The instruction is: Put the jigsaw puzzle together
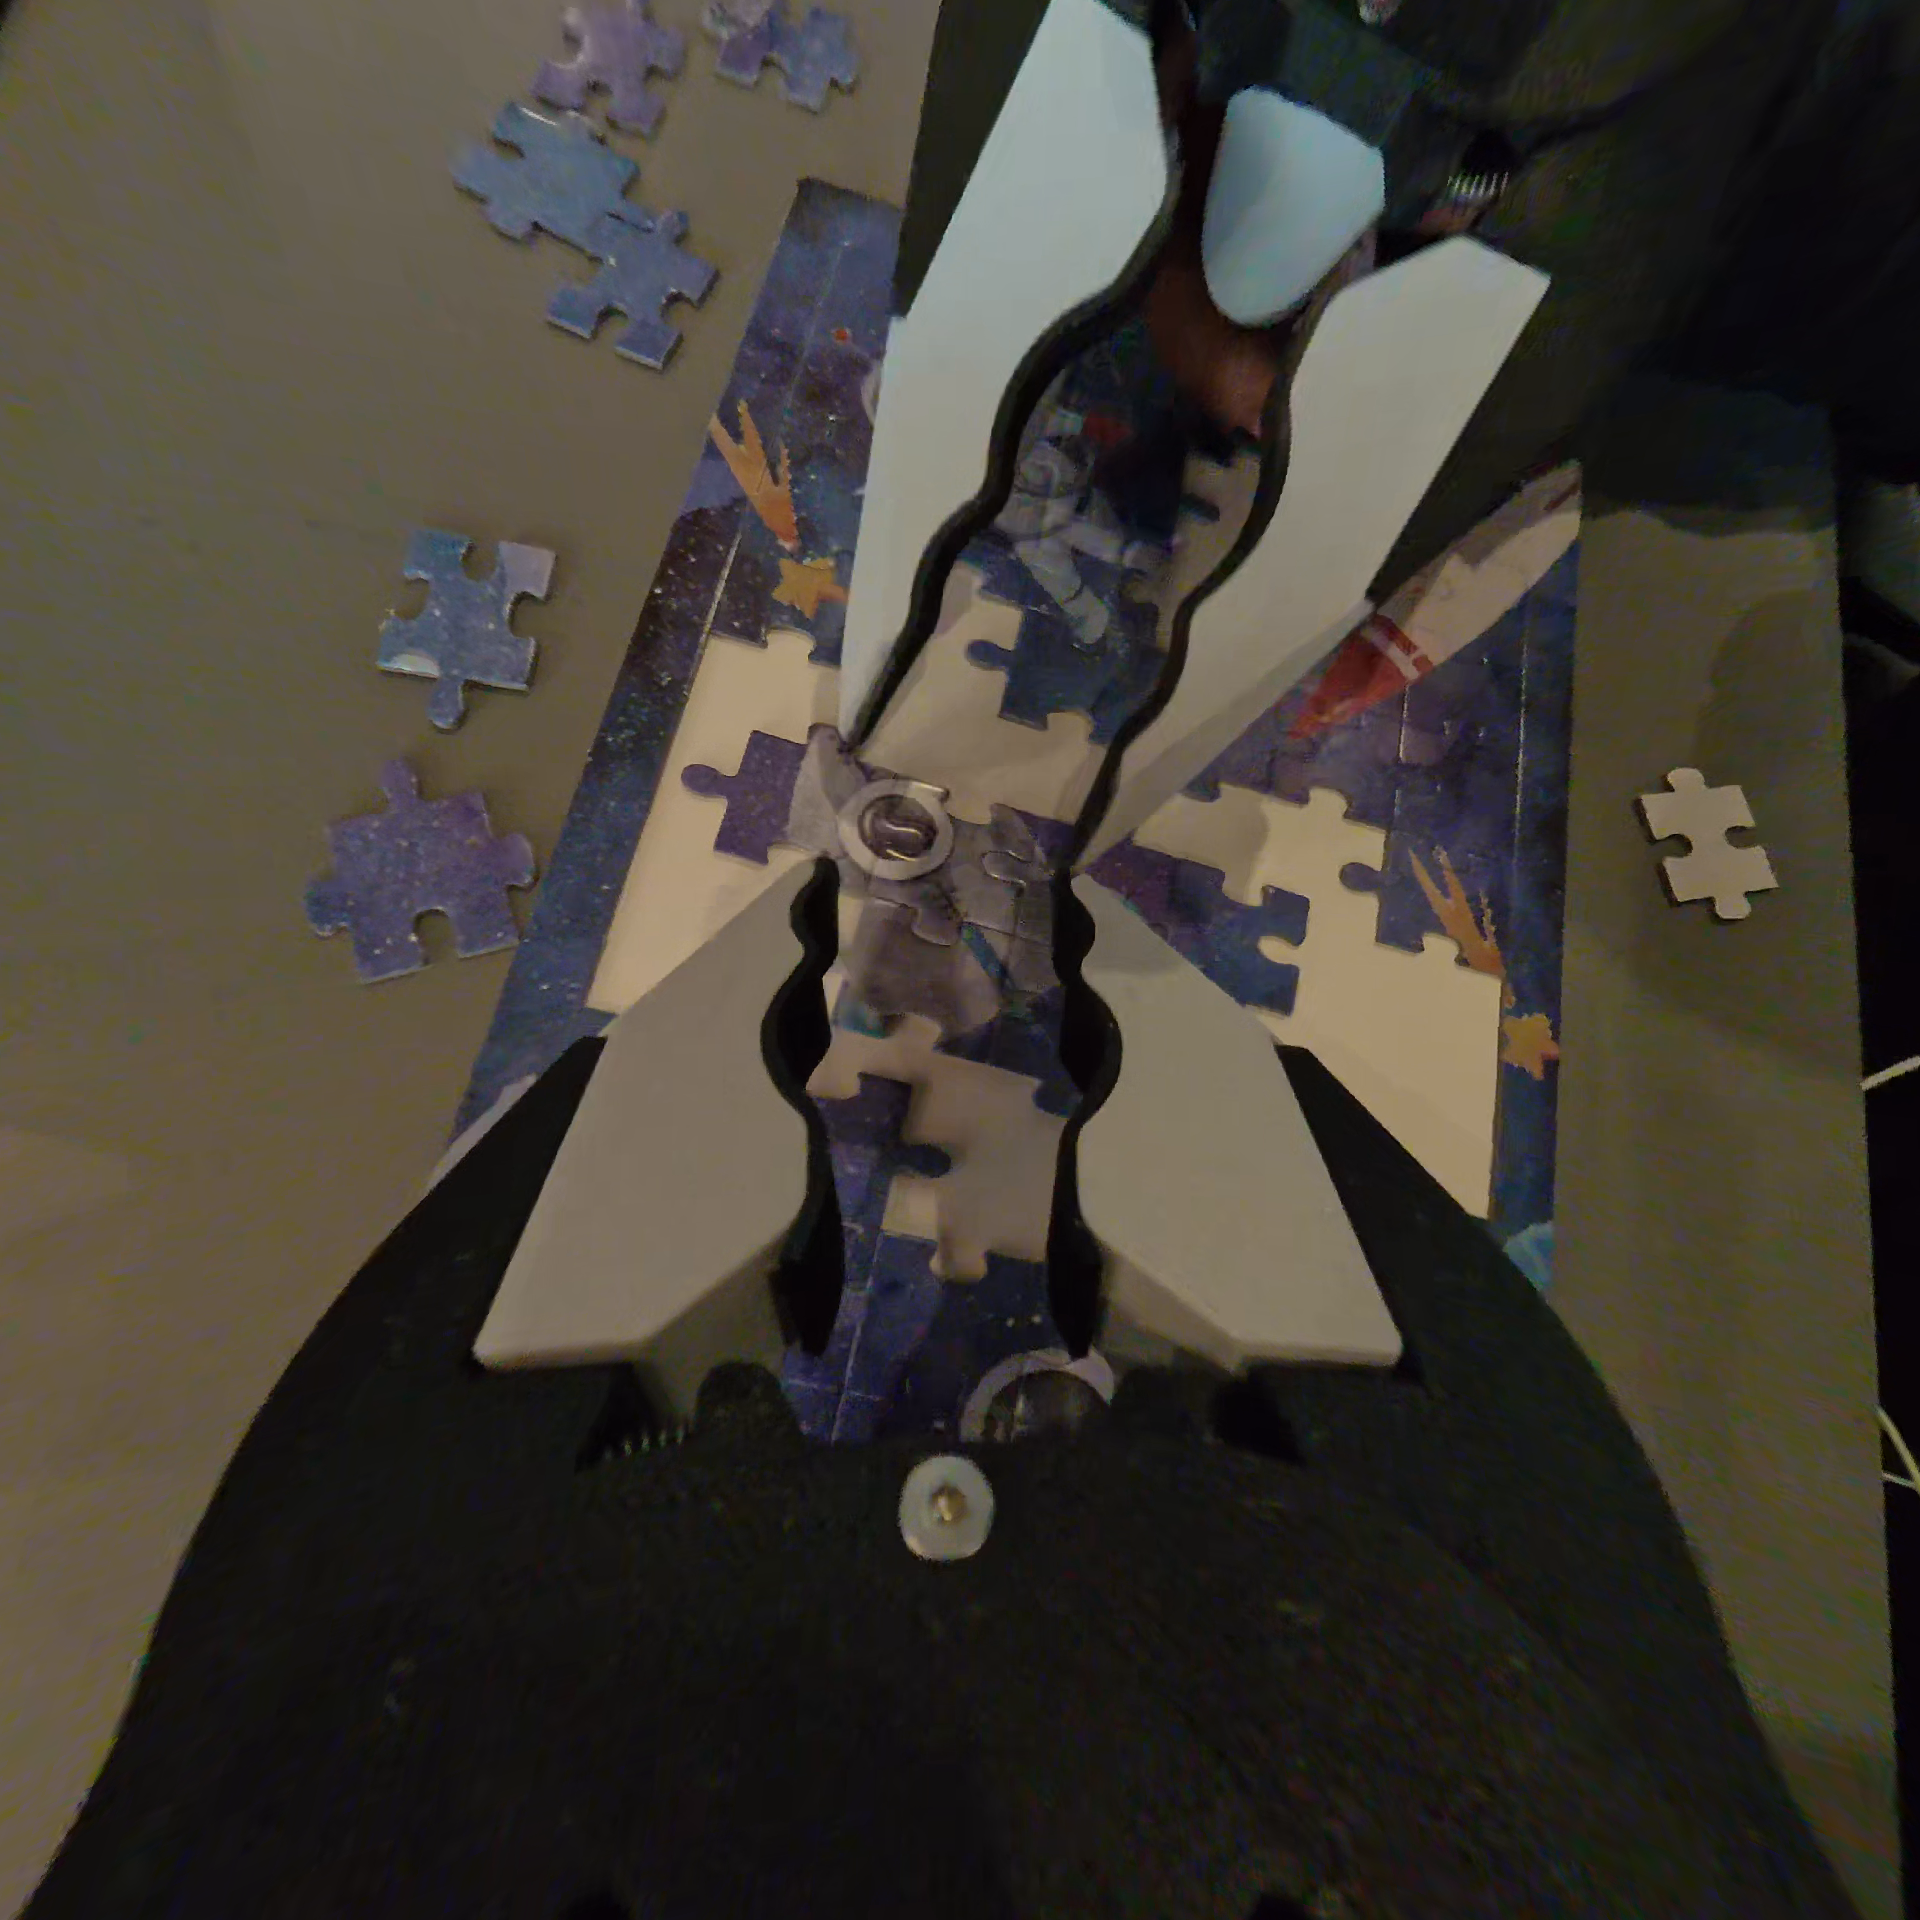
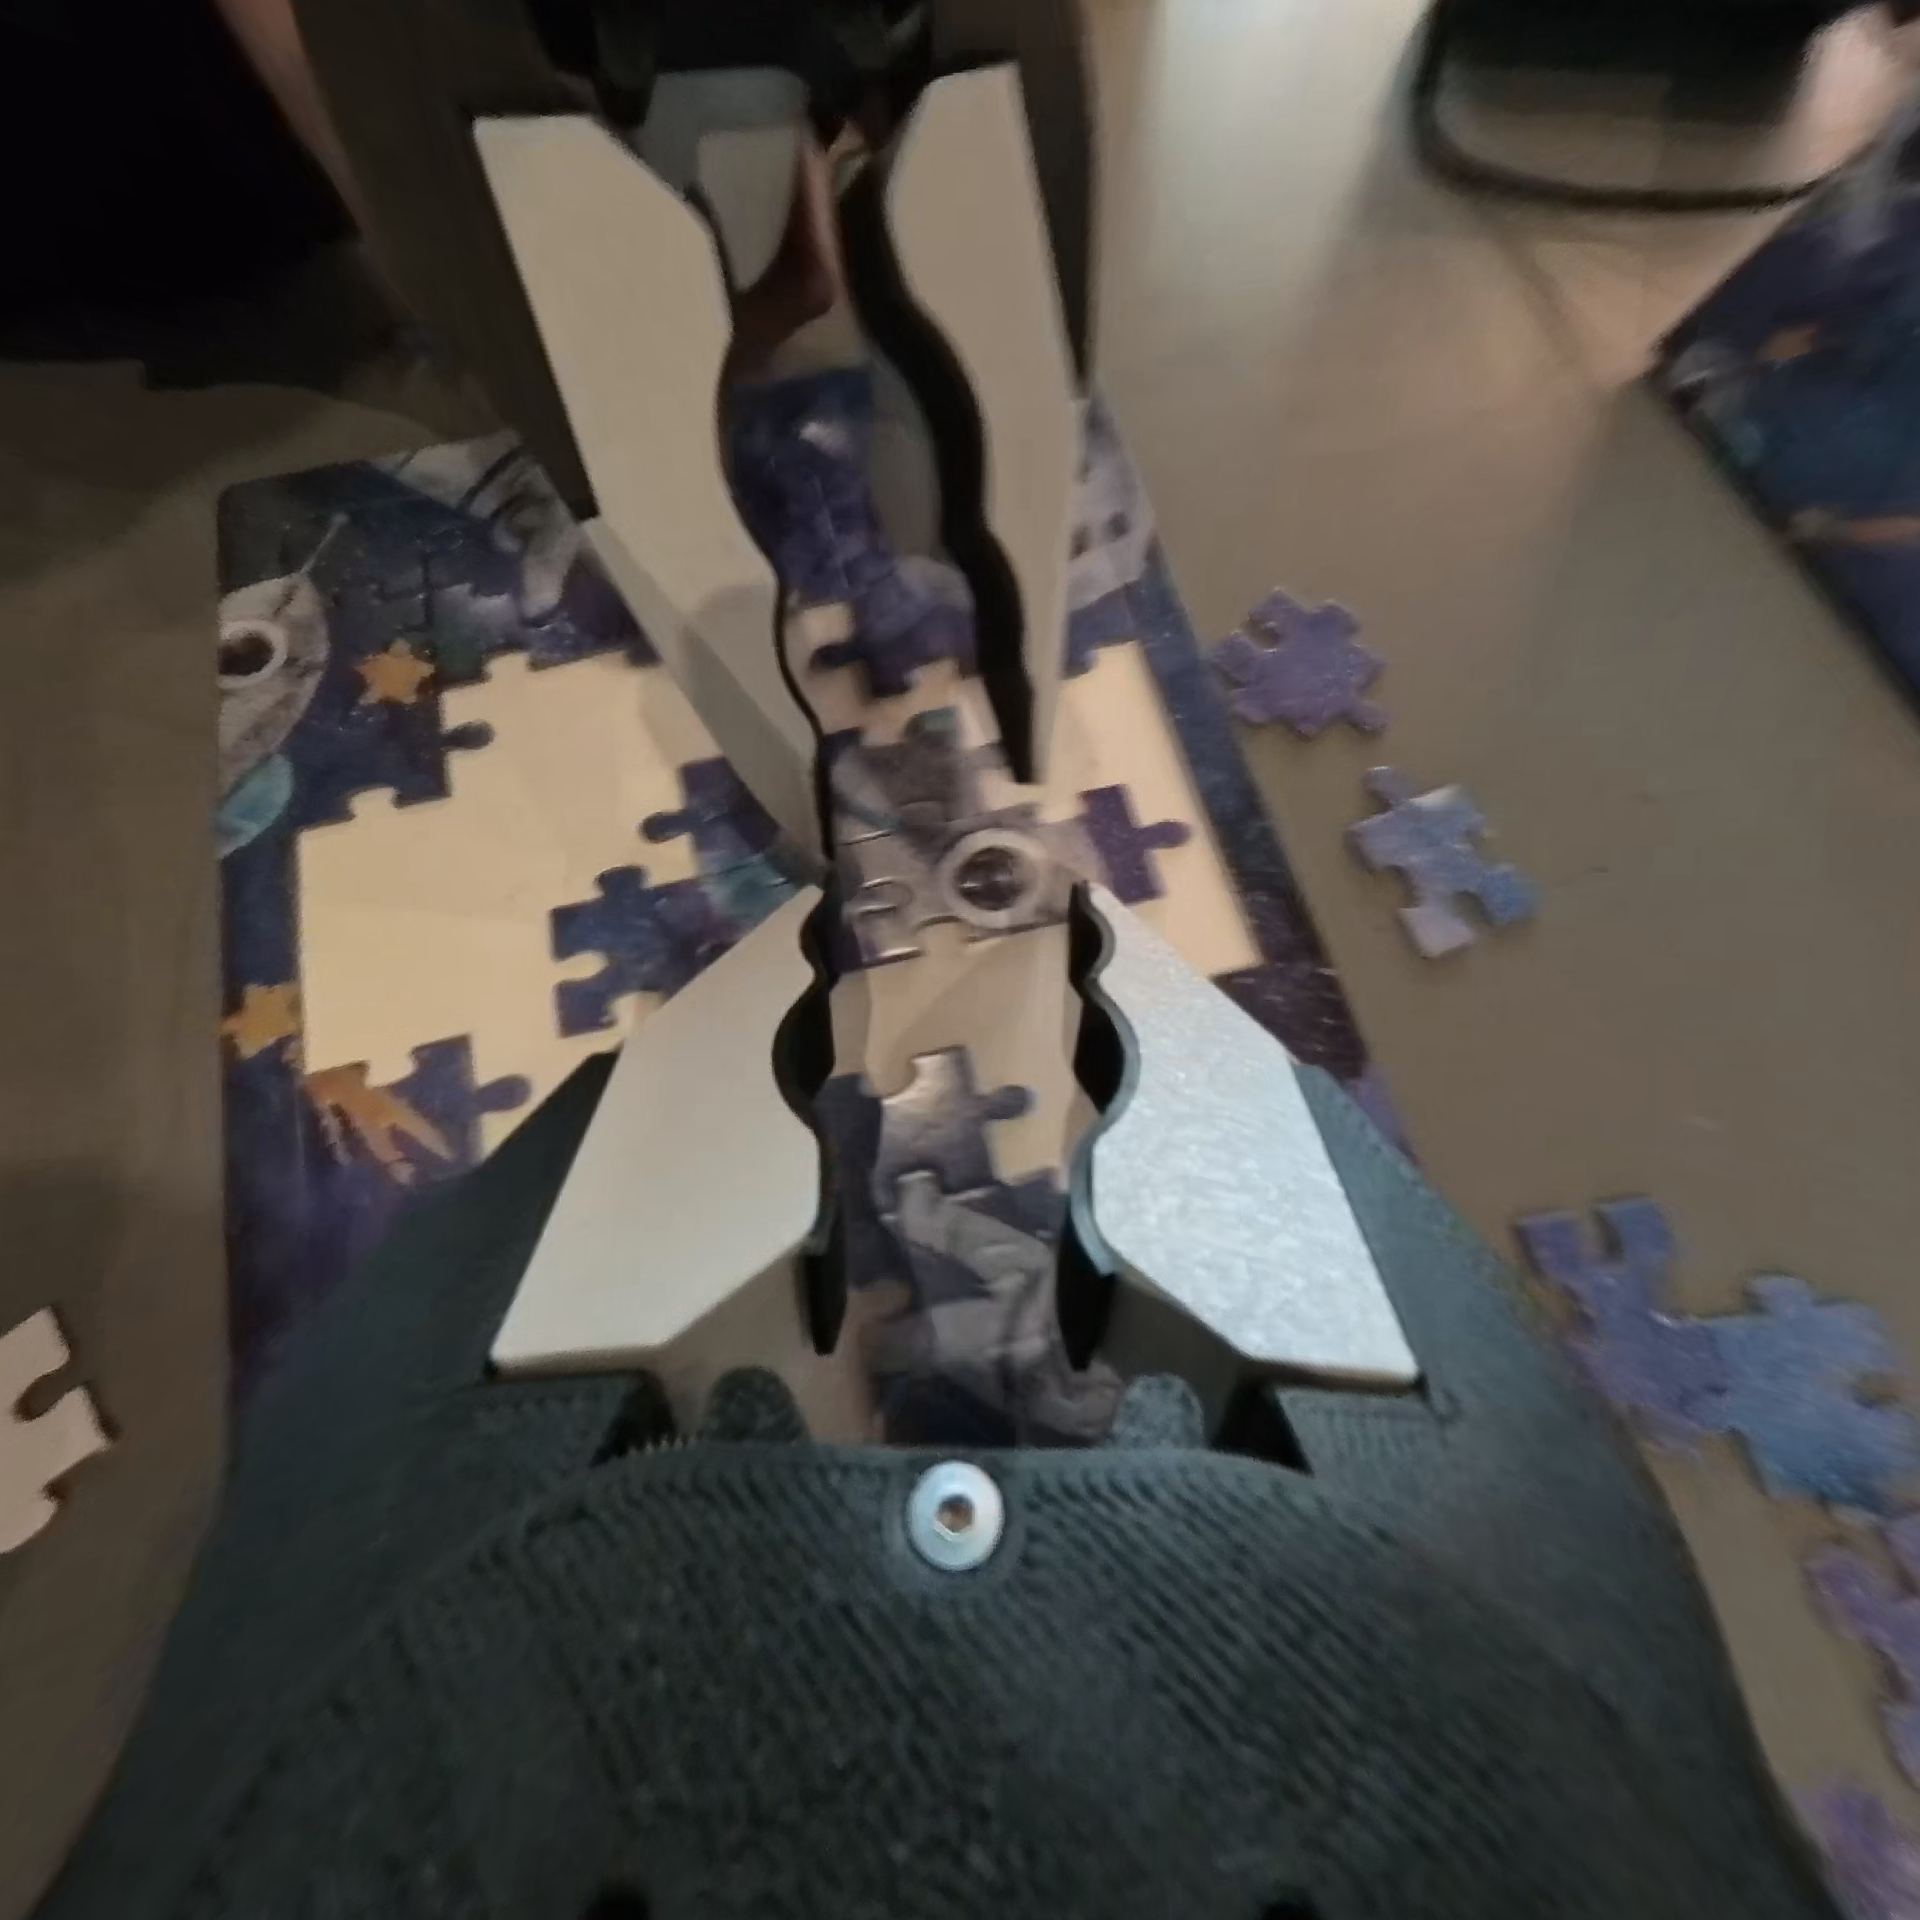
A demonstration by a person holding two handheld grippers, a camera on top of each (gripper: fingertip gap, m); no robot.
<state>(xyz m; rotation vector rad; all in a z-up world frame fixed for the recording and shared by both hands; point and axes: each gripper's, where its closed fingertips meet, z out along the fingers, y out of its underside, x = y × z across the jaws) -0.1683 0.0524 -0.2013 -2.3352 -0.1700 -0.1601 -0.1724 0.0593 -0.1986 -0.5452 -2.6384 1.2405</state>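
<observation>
A space-themed jigsaw (image 1: 665, 582) lies flat on the table, its border and part of the middle filled and bare white patches in between. My left gripper (image 1: 945, 883) and right gripper (image 1: 971, 790) point at each other over its middle. Both stand partly open, their tips down at the puzzle surface on either side of a grey piece with a ring on it (image 1: 894, 821). The right wrist view shows the same: the jigsaw (image 2: 416, 904), the ring piece (image 2: 987, 862), my right gripper (image 2: 948, 899) and the left gripper (image 2: 930, 805). I cannot tell whether any finger presses that piece.
Several loose blue pieces (image 1: 416, 873) lie on the table left of the puzzle, also in the right wrist view (image 2: 1444, 862). One face-down white piece (image 1: 1709, 842) lies on the other side (image 2: 31, 1392). A printed blue sheet or box (image 2: 1818, 364) and a black cable (image 2: 1558, 177) lie farther off. My two grippers' fingertips are within a few centimetres of each other. The right tips stand about 5 cm off the space-themed jigsaw (image 1: 665, 582). My right wrist view (image 2: 1324, 983) looks at it from another angle.
</observation>
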